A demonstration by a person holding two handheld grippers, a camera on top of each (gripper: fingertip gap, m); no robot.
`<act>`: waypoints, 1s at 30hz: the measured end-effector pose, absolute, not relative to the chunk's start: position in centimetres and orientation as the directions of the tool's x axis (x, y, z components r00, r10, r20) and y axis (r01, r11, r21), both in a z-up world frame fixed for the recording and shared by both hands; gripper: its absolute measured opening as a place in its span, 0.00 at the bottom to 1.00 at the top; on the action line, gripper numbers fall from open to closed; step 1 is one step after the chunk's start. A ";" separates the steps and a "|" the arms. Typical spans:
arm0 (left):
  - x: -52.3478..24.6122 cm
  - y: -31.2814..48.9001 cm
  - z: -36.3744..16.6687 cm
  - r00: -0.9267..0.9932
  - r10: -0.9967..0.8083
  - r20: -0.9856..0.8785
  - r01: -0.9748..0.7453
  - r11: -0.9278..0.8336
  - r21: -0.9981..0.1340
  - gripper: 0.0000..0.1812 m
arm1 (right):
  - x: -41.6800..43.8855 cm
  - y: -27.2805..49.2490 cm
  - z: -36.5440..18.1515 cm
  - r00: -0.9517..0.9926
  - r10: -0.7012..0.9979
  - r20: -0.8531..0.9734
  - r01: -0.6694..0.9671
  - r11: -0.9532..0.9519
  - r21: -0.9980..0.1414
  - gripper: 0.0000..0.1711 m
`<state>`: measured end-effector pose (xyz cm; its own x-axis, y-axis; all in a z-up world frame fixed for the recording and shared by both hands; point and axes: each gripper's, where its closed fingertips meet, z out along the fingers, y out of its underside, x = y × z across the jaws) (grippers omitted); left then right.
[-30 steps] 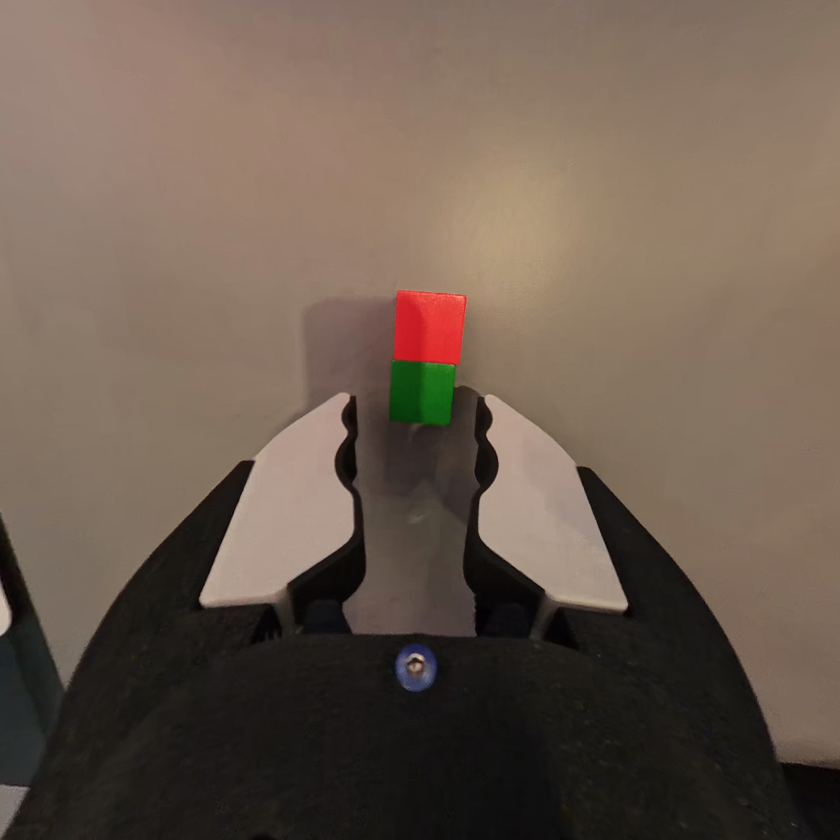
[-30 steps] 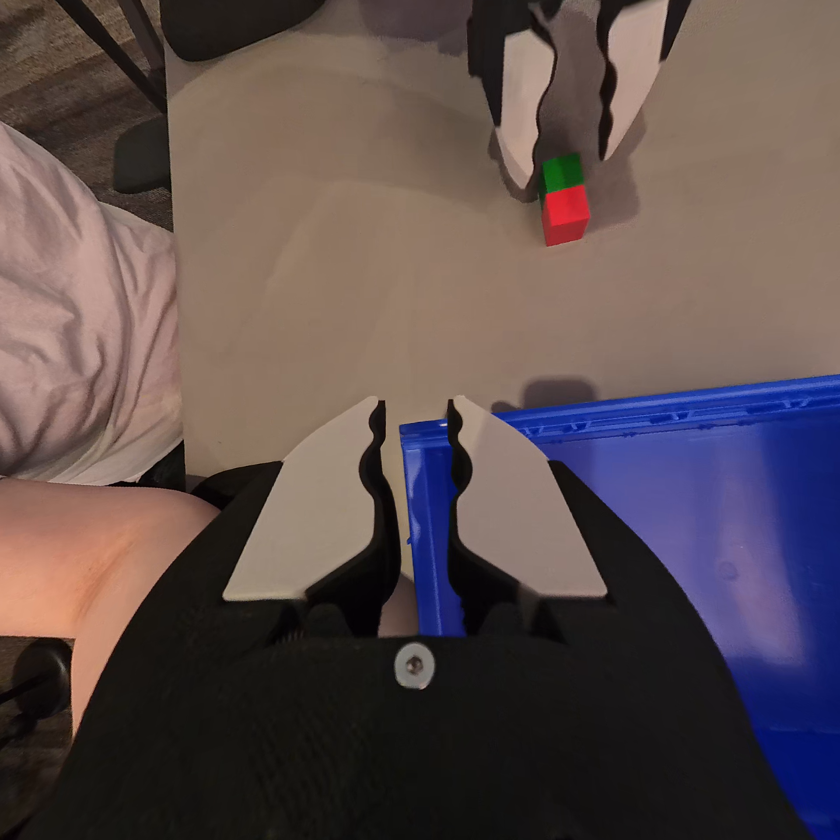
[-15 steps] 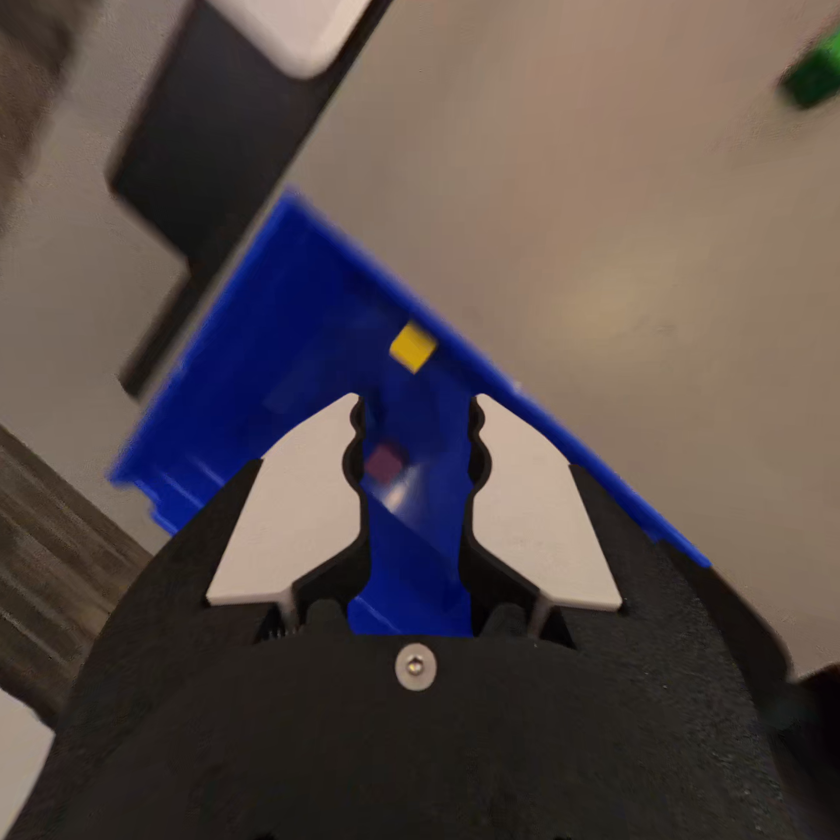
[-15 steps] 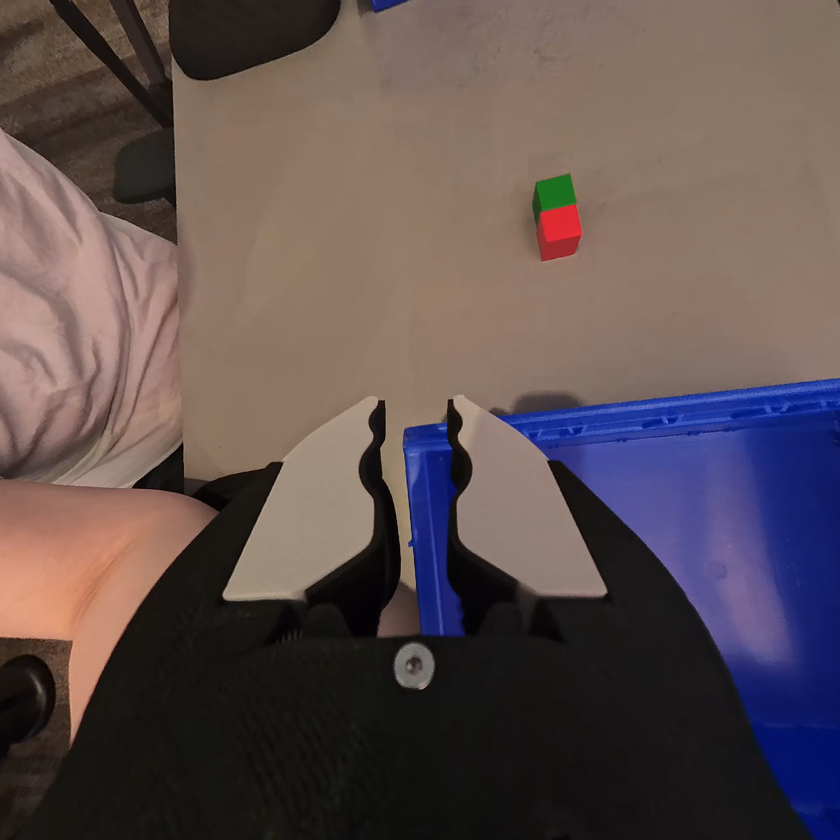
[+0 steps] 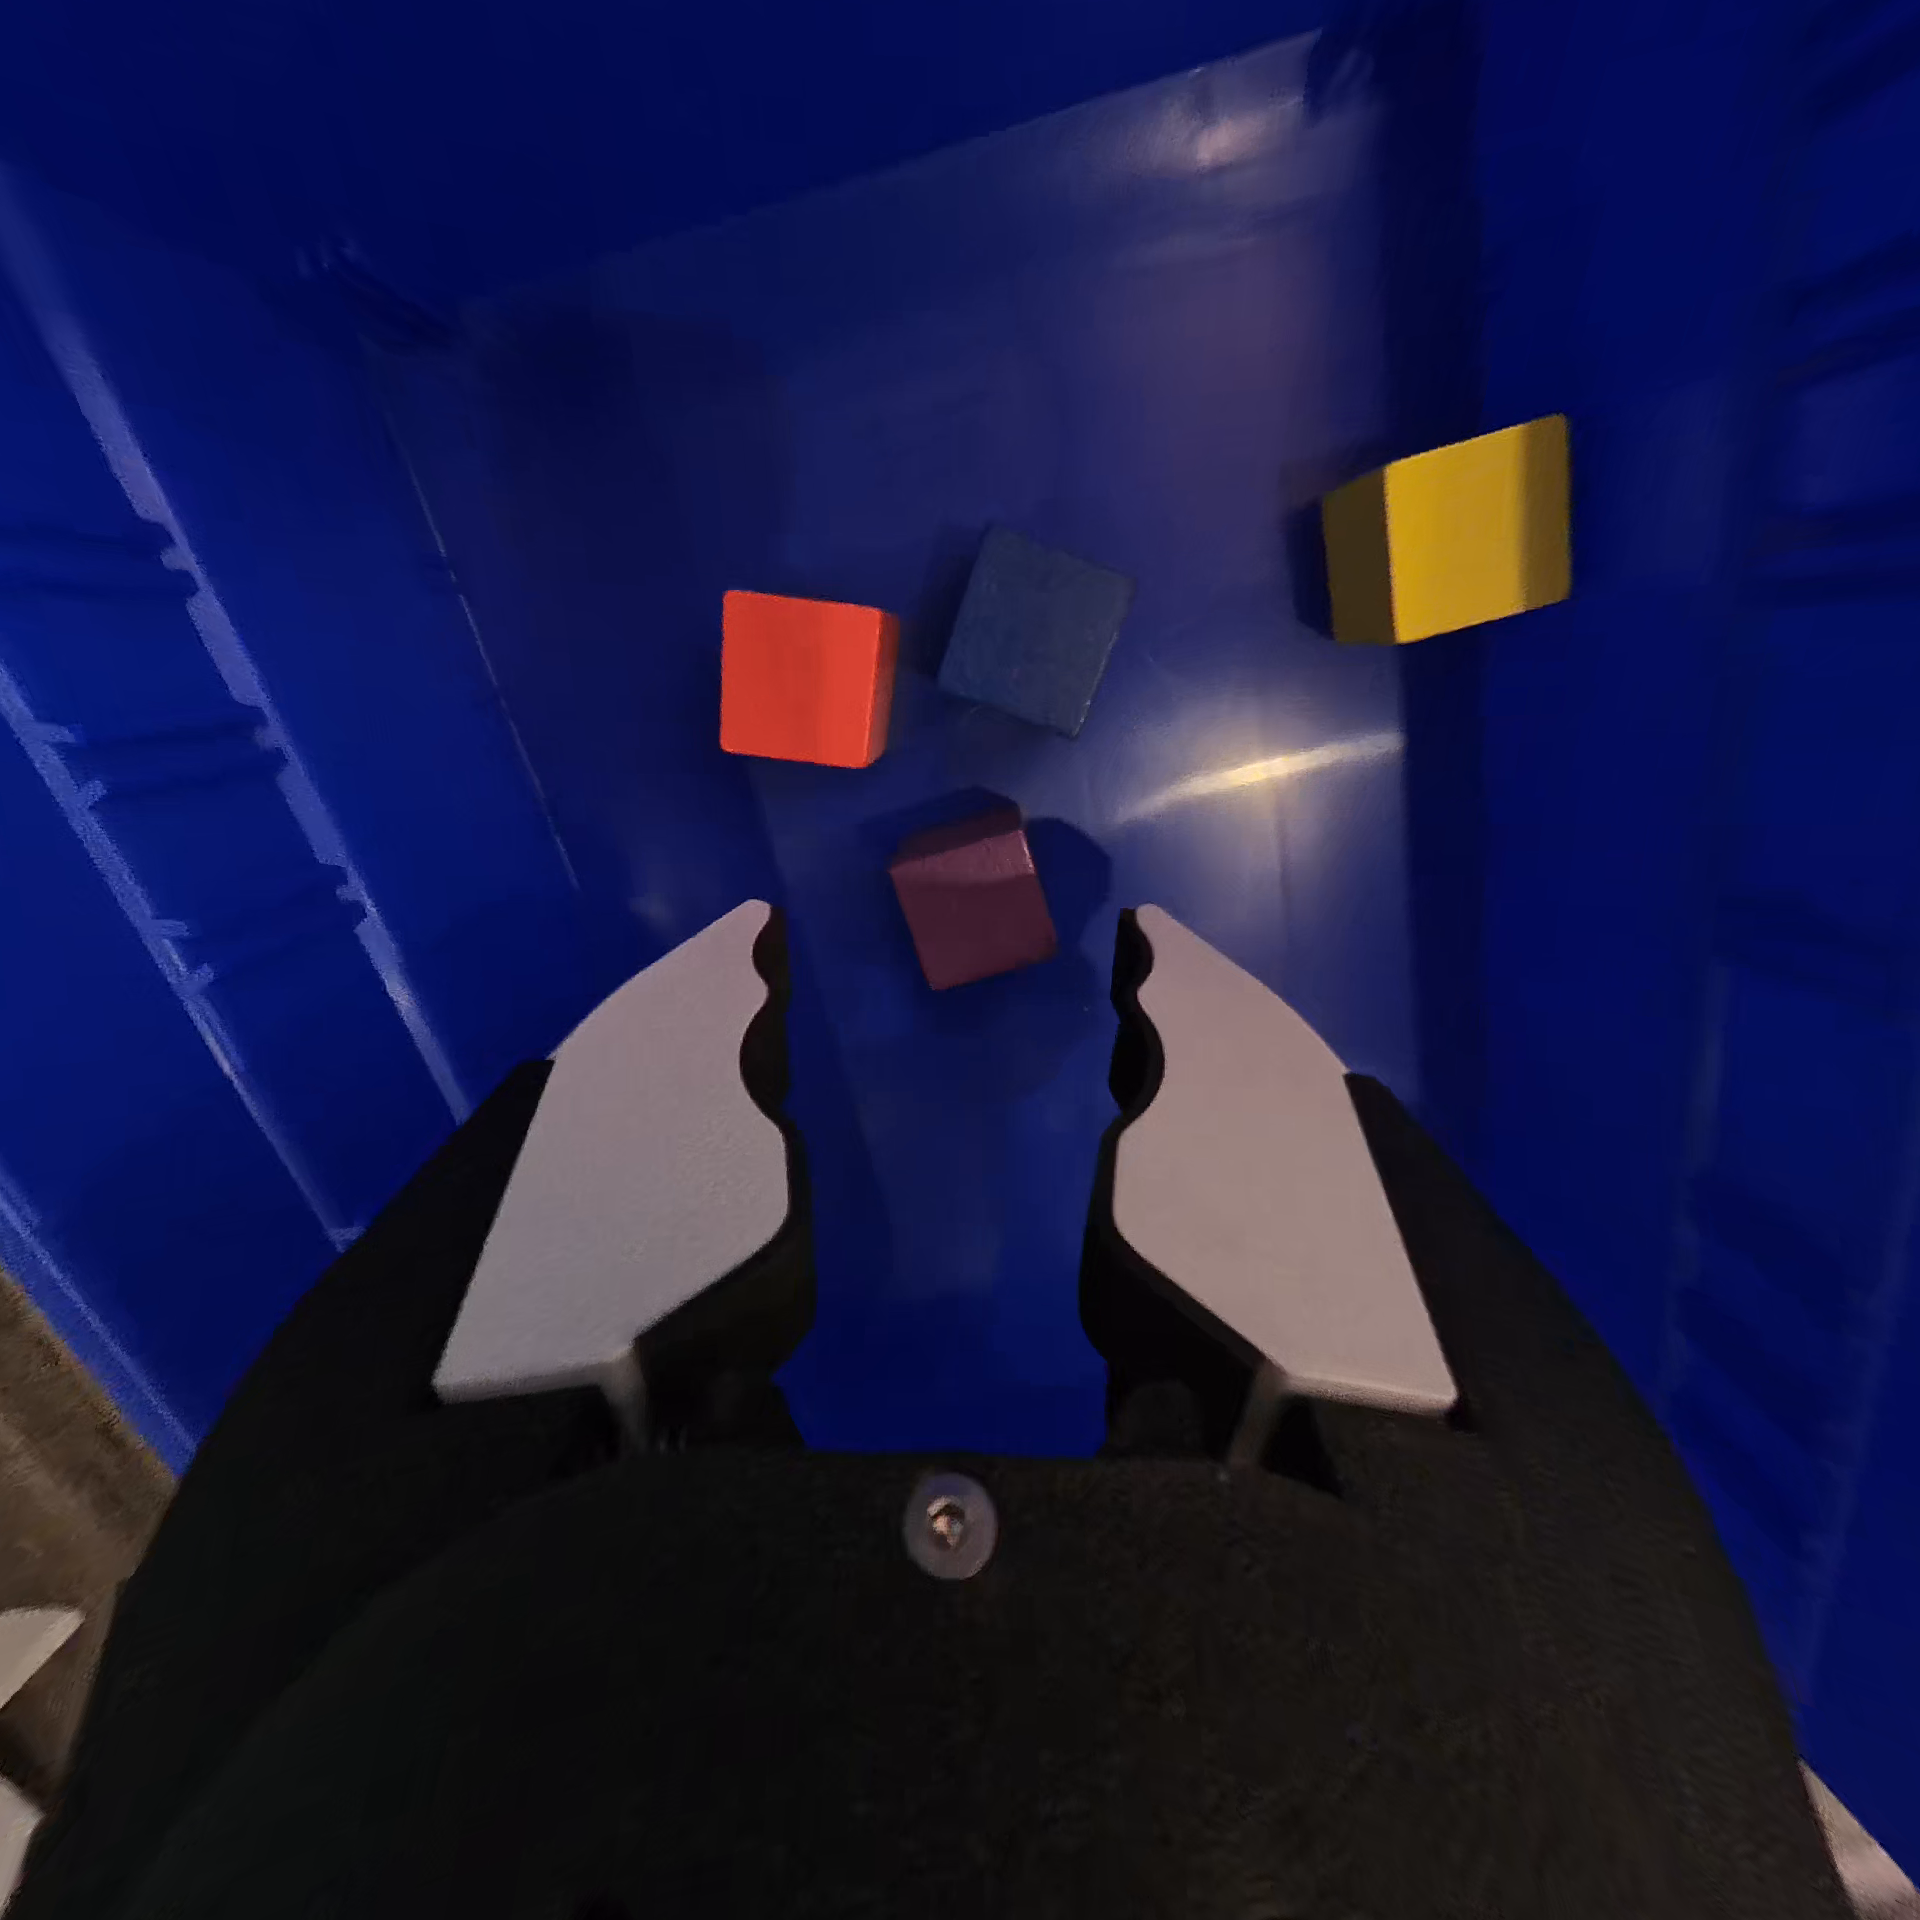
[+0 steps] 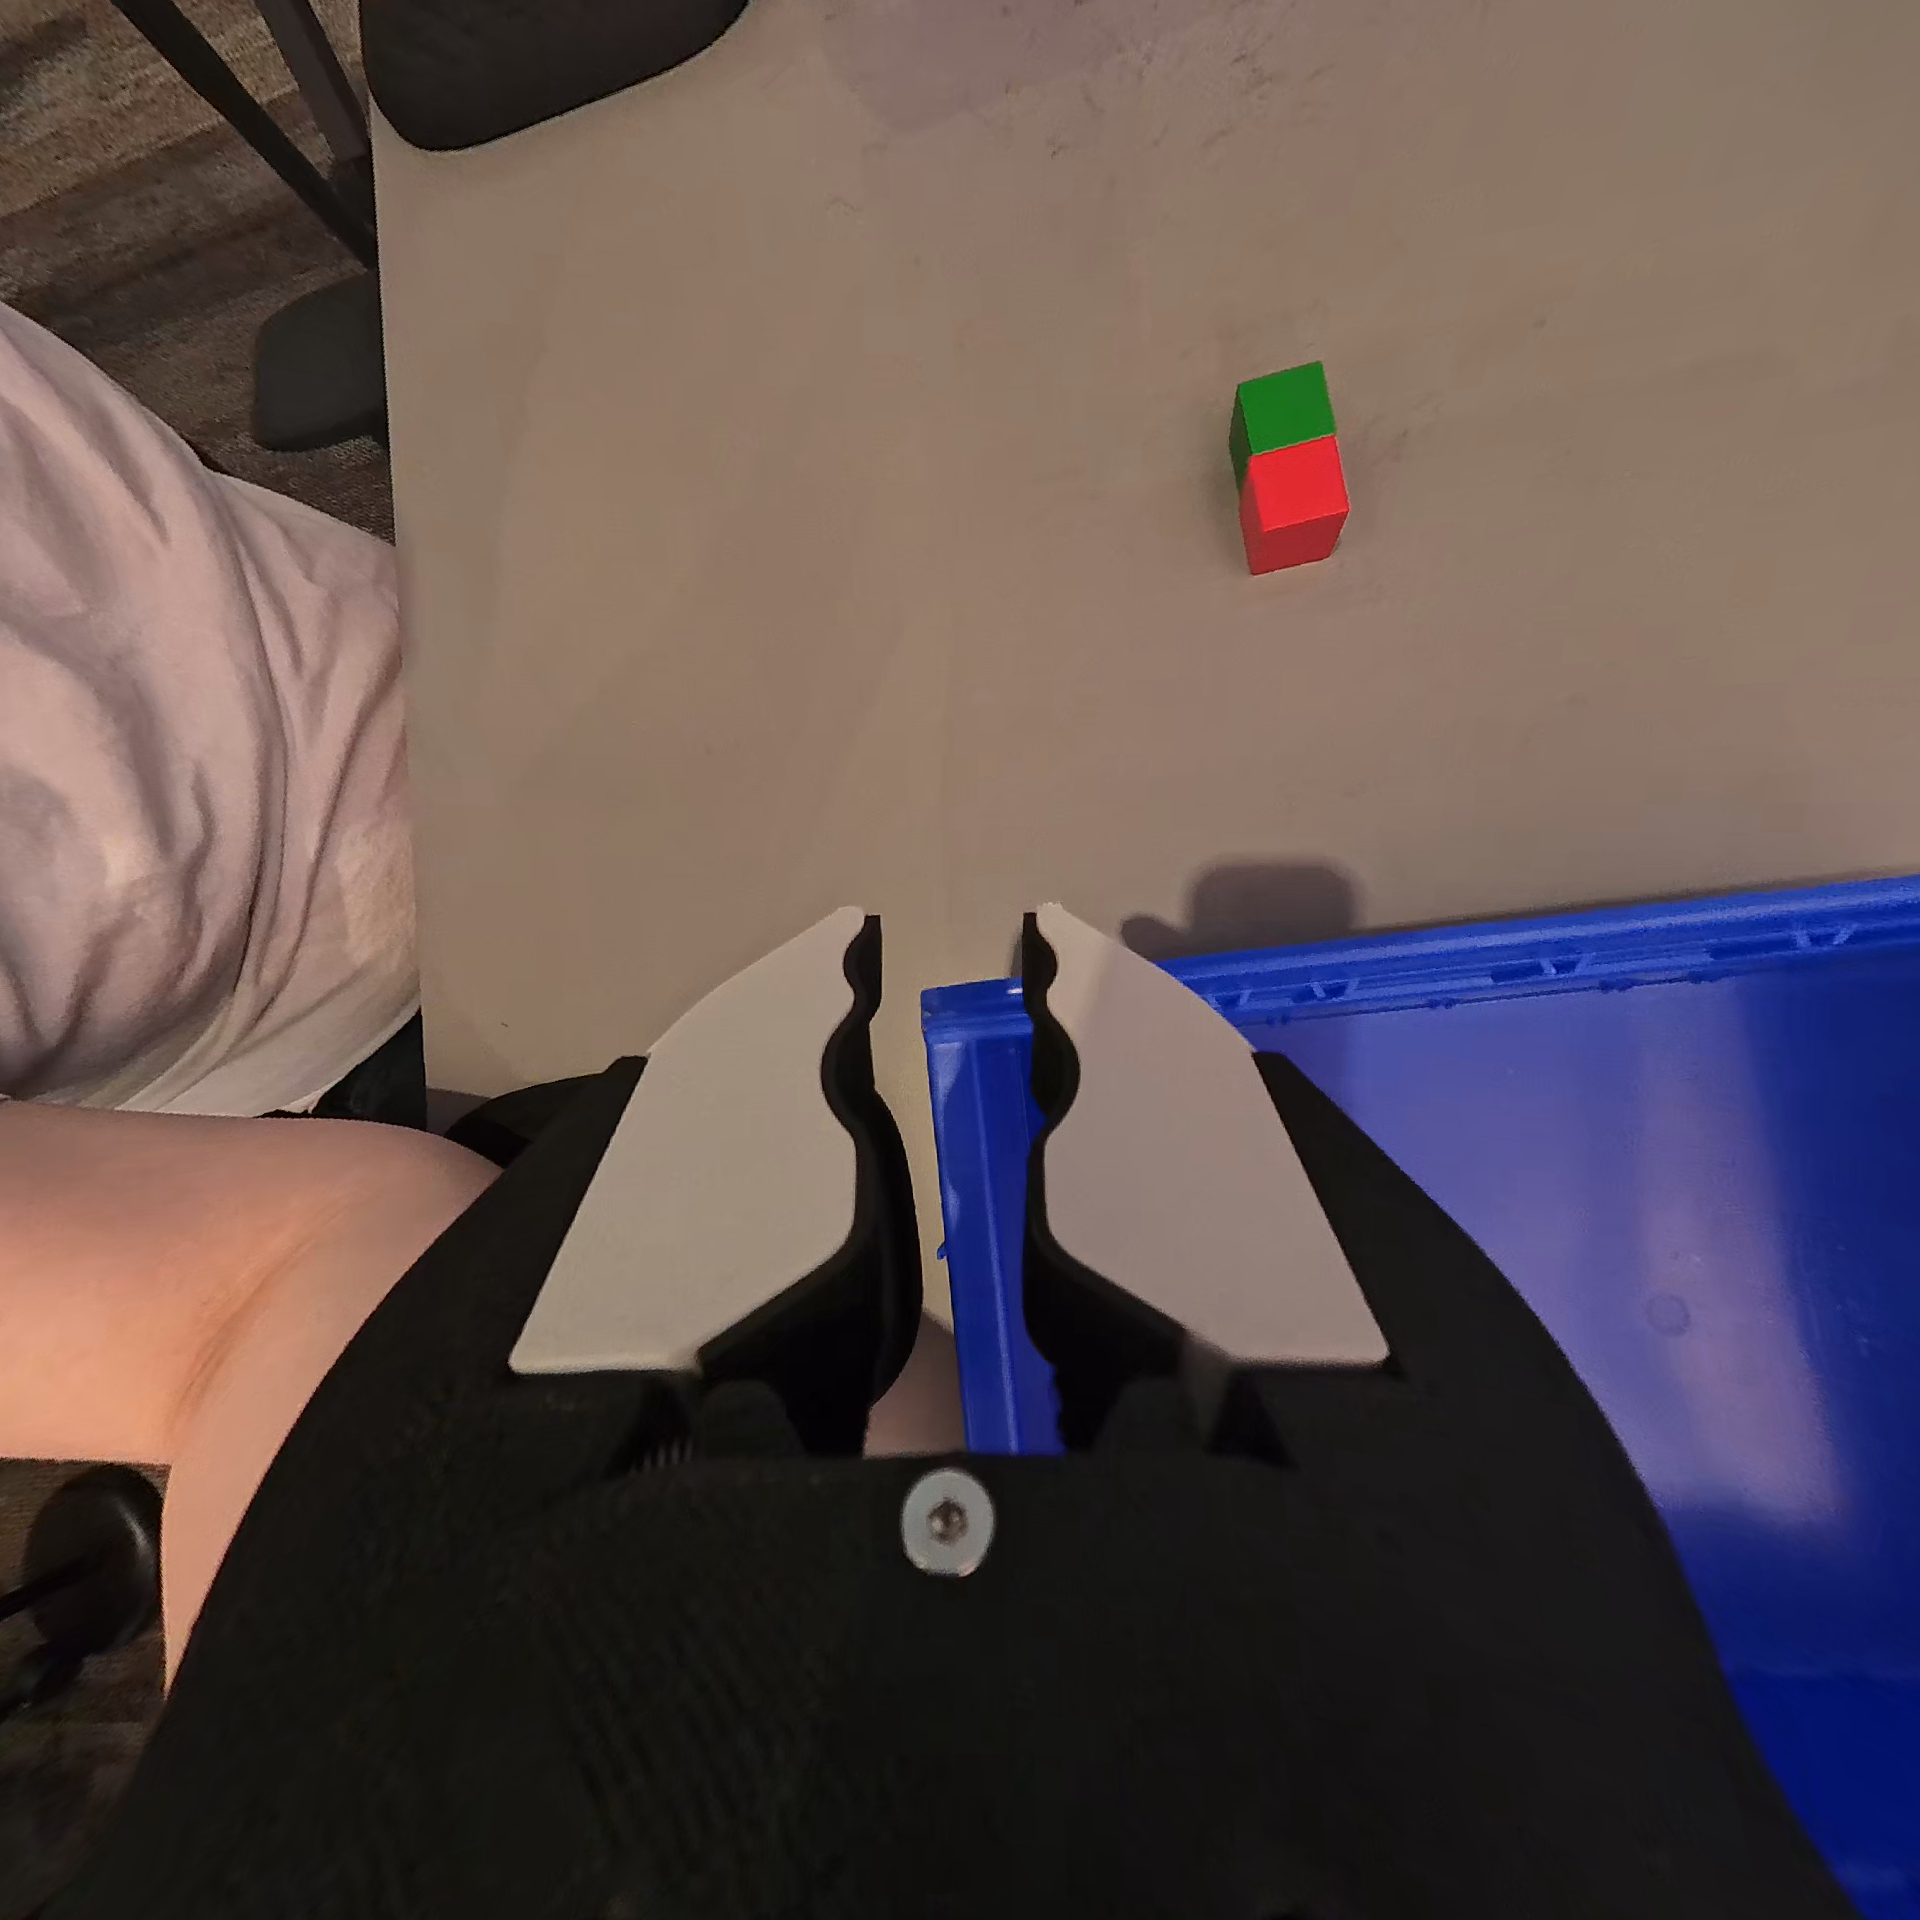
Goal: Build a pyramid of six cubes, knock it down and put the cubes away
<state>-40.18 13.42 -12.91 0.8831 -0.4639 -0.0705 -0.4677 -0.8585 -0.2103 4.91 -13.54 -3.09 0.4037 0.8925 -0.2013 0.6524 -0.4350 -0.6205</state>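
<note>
On the floor of the blue bin (image 5: 312, 727), four cubes lie loose: an orange-red cube (image 5: 805, 677) at centre, a dark blue cube (image 5: 1032, 631) just right of it, a purple cube (image 5: 971, 901) below them and a yellow cube (image 5: 1449, 530) against the right wall. The left gripper (image 5: 943, 920) hangs over them, jaws wide apart, holding nothing. On the grey table (image 6: 779, 520), upper right of the frame, a green cube (image 6: 1285, 405) touches a red cube (image 6: 1294, 504). The right gripper (image 6: 951, 925), narrowly parted and empty, sits over another blue bin's corner (image 6: 971, 1039).

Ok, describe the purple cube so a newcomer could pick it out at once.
Look inside the blue bin, on its floor, just ahead of the open left gripper. The purple cube is the cube nearest the fingertips; the orange cube, dark blue cube and yellow cube lie farther off.
</note>
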 end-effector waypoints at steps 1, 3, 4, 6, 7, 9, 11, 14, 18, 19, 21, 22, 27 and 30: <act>-40.3 13.5 -13.2 0.882 -0.462 -0.090 -0.471 -0.860 -0.197 0.33 | 4.9 -13.6 -3.1 0.404 0.892 -0.201 0.653 -0.435 -0.620 0.16; -40.2 13.5 -13.6 0.885 -0.456 -0.099 -0.466 -0.865 -0.185 0.32 | 5.0 -13.6 -3.2 0.405 0.892 -0.203 0.653 -0.437 -0.618 0.16; -40.1 13.6 -13.7 0.888 -0.450 -0.094 -0.460 -0.869 -0.184 0.30 | 5.0 -13.6 -3.2 0.405 0.891 -0.203 0.653 -0.438 -0.618 0.16; -40.0 13.9 -13.8 0.891 -0.444 -0.092 -0.453 -0.872 -0.186 0.28 | 5.1 -13.6 -3.2 0.406 0.890 -0.205 0.649 -0.439 -0.621 0.16; -40.0 13.8 -14.0 0.892 -0.445 -0.084 -0.453 -0.874 -0.175 0.26 | 5.2 -13.6 -3.2 0.407 0.890 -0.206 0.648 -0.441 -0.621 0.16; -40.1 13.5 -14.5 0.892 -0.447 -0.076 -0.453 -0.881 -0.137 0.25 | 5.3 -13.6 -3.2 0.411 0.888 -0.206 0.647 -0.443 -0.621 0.16; -40.5 13.5 -14.8 0.889 -0.450 -0.091 -0.458 -0.881 -0.118 0.23 | 5.4 -13.6 -3.1 0.412 0.888 -0.206 0.643 -0.443 -0.624 0.15; -40.7 13.7 -14.7 0.874 -0.475 -0.105 -0.485 -0.867 -0.118 0.17 | 5.4 -13.6 -3.0 0.411 0.889 -0.203 0.640 -0.440 -0.630 0.15; -41.5 14.7 -11.8 0.848 -0.501 -0.172 -0.527 -0.832 -0.172 0.17 | 5.5 -13.6 -3.1 0.414 0.887 -0.207 0.641 -0.445 -0.625 0.15; -41.5 15.3 -10.1 0.845 -0.498 -0.195 -0.532 -0.818 -0.218 0.16 | 5.5 -13.6 -3.1 0.415 0.886 -0.207 0.641 -0.446 -0.624 0.15; -39.8 16.0 -5.5 0.829 -0.521 -0.203 -0.558 -0.752 -0.351 0.16 | 5.5 -13.5 -3.2 0.415 0.886 -0.208 0.642 -0.447 -0.623 0.15; -37.6 15.6 -3.0 0.797 -0.576 -0.181 -0.592 -0.685 -0.425 0.16 | 5.4 -13.4 -3.2 0.415 0.886 -0.208 0.644 -0.448 -0.621 0.15; -22.0 6.5 2.9 0.241 -0.947 -0.213 -0.811 -0.076 -0.581 0.16 | 5.2 -13.2 -3.5 0.416 0.884 -0.215 0.656 -0.455 -0.602 0.15; -17.2 3.6 -2.0 -0.028 -0.940 -0.340 -0.904 0.169 -0.392 0.16 | 4.9 -13.3 -3.8 0.413 0.885 -0.217 0.667 -0.456 -0.589 0.15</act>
